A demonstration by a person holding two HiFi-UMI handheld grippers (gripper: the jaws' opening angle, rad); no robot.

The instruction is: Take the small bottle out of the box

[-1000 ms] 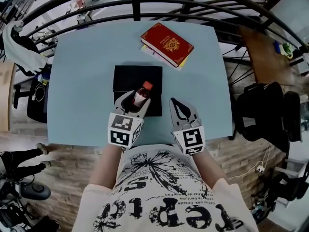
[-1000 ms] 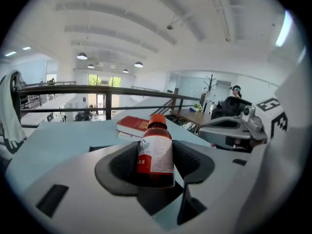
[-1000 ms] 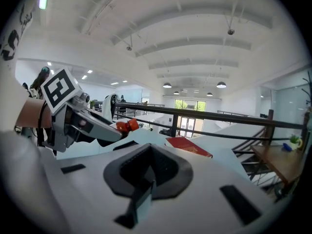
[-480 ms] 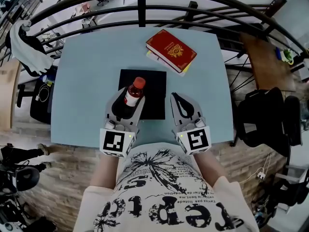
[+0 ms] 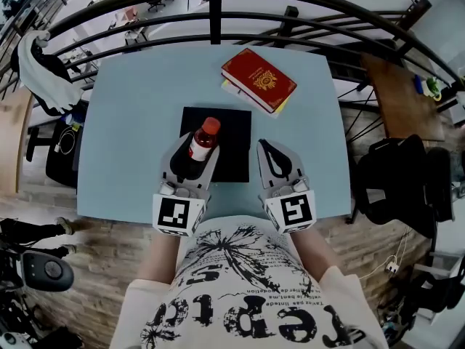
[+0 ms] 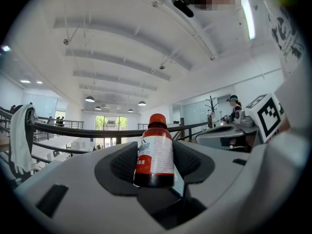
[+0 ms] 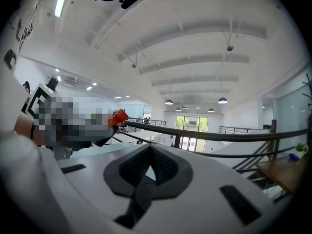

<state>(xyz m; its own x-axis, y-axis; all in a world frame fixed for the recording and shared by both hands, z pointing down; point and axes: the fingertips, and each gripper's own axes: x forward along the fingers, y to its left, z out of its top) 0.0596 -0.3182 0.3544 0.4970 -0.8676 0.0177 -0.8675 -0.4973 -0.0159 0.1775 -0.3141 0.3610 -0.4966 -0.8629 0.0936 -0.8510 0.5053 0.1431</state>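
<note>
The small bottle [image 5: 204, 137], dark liquid with a red cap and a white label, stands upright between the jaws of my left gripper [image 5: 197, 155], which is shut on it above the near left part of the black box [image 5: 232, 145]. In the left gripper view the bottle [image 6: 155, 152] sits pinched between the ribbed pads, cap pointing up. My right gripper [image 5: 267, 151] hovers just right of the box, shut with nothing in it. In the right gripper view its pads [image 7: 165, 167] meet, and the bottle's red cap [image 7: 120, 116] shows at the left.
A red book [image 5: 258, 80] lies on a yellow and white one at the far right of the light blue table [image 5: 123, 122]. A dark metal railing [image 5: 215, 17] runs behind the table. A black chair [image 5: 403, 169] stands to the right.
My left gripper has lifted the bottle up from the black box and drawn it slightly left and toward me. In the last half second it barely moved. The right gripper stayed put.
</note>
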